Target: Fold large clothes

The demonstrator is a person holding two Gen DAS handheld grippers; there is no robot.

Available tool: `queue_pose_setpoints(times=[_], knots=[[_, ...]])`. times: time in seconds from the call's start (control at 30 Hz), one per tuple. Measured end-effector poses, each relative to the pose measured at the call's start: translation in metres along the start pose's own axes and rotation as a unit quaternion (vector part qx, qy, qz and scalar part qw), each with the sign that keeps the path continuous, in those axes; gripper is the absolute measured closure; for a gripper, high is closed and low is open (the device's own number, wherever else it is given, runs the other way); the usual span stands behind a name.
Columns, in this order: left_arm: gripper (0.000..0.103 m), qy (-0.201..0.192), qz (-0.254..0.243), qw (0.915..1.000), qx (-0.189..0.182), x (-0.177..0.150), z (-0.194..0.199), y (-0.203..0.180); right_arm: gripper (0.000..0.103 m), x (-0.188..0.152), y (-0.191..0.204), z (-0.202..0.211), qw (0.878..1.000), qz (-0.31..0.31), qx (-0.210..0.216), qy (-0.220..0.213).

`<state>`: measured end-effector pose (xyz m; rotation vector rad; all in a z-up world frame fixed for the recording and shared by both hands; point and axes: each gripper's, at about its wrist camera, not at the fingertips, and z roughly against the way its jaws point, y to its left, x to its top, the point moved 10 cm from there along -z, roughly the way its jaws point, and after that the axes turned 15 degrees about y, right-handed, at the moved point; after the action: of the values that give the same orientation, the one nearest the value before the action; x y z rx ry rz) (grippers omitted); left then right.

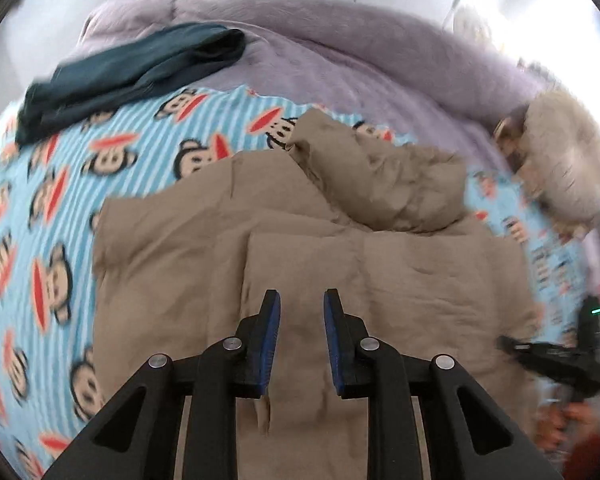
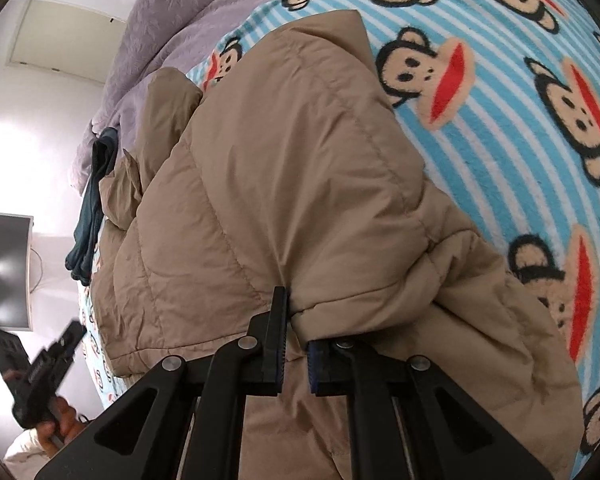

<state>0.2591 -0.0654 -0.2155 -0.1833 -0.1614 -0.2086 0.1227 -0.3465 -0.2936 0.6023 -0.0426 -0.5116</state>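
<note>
A tan quilted puffer jacket (image 1: 300, 240) lies on the bed, its hood bunched at the far end. My left gripper (image 1: 302, 300) is open and empty, hovering over the jacket's near part. My right gripper (image 2: 296, 312) is shut on a folded edge of the jacket (image 2: 280, 160); the cloth covers its right finger. The right gripper also shows in the left wrist view (image 1: 556, 352) at the jacket's right edge. The left gripper shows in the right wrist view (image 2: 40, 368), held in a hand at lower left.
A blue striped monkey-print blanket (image 1: 40, 200) covers the bed under the jacket. A dark teal garment (image 1: 132, 76) lies at the far left. A purple quilt (image 1: 340, 48) is at the back, a furry beige item (image 1: 564, 160) at right. A monitor (image 2: 6, 272) stands beside the bed.
</note>
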Motion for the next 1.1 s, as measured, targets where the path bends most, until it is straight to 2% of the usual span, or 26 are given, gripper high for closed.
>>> queue_pose_setpoints(times=[0.03,0.07,0.1,0.13,0.2,0.27,0.33,0.37,0.47,0.57,0.63,0.7,0.83,1.1], knots=[[0.079,0.003,-0.011,0.9993,0.035,0.005,-0.015,0.002,0.091,-0.001,0.003,0.000,1.000,0.004,-0.005,0.002],[0.079,0.011,-0.011,0.9984,0.054,0.006,-0.029,0.006,0.090,-0.002,0.006,0.001,1.000,0.010,-0.014,0.007],[0.079,0.024,-0.005,0.9981,0.056,0.004,-0.043,0.010,0.090,-0.005,0.010,0.002,0.999,0.021,-0.023,0.018],[0.079,0.037,0.006,0.9985,0.039,0.000,-0.056,0.016,0.090,-0.009,0.014,0.005,0.998,0.036,-0.031,0.029],[0.079,0.032,0.013,0.9991,0.025,0.000,-0.060,0.021,0.090,-0.019,0.026,0.022,0.996,0.077,-0.026,0.035],[0.079,0.030,0.006,0.9991,0.029,0.001,-0.058,0.022,0.090,-0.024,0.039,0.044,0.992,0.121,-0.010,0.018],[0.079,0.030,0.000,0.9988,0.038,0.002,-0.059,0.022,0.089,-0.016,0.043,0.066,0.991,0.135,-0.012,-0.020],[0.079,0.030,-0.001,0.9987,0.040,0.003,-0.059,0.022,0.089,-0.004,0.040,0.073,0.991,0.127,-0.018,-0.039],[0.079,0.028,0.000,0.9987,0.042,0.003,-0.060,0.022,0.089,0.031,0.027,0.071,0.994,0.090,-0.026,-0.060],[0.079,0.024,-0.005,0.9987,0.044,0.000,-0.061,0.019,0.090,0.056,0.006,0.046,0.993,0.073,-0.072,-0.052],[0.079,0.022,-0.009,0.9989,0.040,0.000,-0.063,0.017,0.094,0.064,-0.011,0.027,0.994,0.058,-0.081,-0.036],[0.079,0.021,-0.010,0.9990,0.038,0.000,-0.066,0.014,0.095,0.070,-0.026,0.013,0.996,0.048,-0.071,-0.032],[0.079,0.020,-0.009,0.9986,0.047,0.000,-0.069,0.013,0.095,0.072,-0.033,0.011,0.997,0.033,-0.065,-0.040],[0.079,0.027,-0.005,0.9983,0.051,0.000,-0.068,0.013,0.095,0.066,-0.033,0.018,0.994,0.031,-0.100,-0.037]])
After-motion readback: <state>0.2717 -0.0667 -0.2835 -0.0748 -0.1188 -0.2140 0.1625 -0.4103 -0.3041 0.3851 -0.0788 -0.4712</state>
